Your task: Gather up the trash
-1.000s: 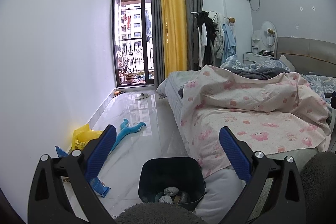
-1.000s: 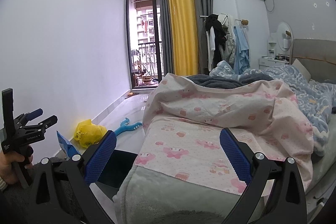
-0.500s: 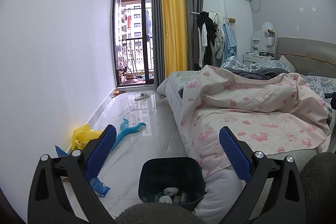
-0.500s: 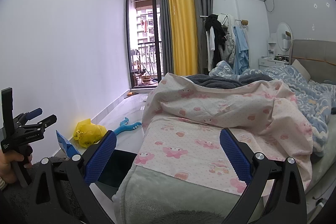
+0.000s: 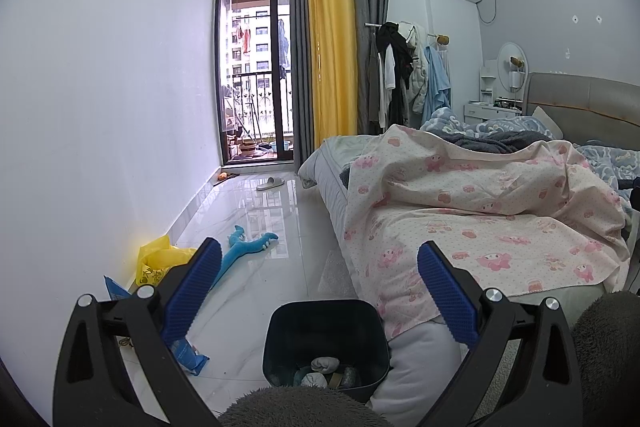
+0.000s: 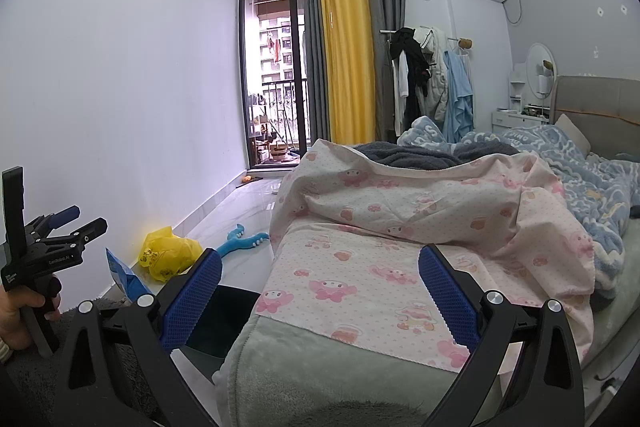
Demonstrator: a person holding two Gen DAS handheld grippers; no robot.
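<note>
We hold the left gripper with its blue-padded fingers spread wide and nothing between them, aimed over a dark trash bin that stands on the floor hard against the foot corner of the bed. Inside the bin we can see a few crumpled pieces of trash, one pale and balled up. Our right gripper is likewise wide open and empty, pointing across the foot end of the bed, where a pink cartoon-print sheet lies over a grey-green cover. In the right wrist view the left gripper shows at the left edge, held by a hand. On the glossy white tile floor, along the wall edge, lie a blue snack packet beside the left finger, a crumpled yellow plastic bag just beyond it, and a blue plush toy next to the bag, nearer the middle of the floor. Farther off, near the balcony door, lies a pale slipper, with a small orange item by the wall corner. Yellow and grey curtains hang beside the door, and clothes hang on a rack past the bed.
</note>
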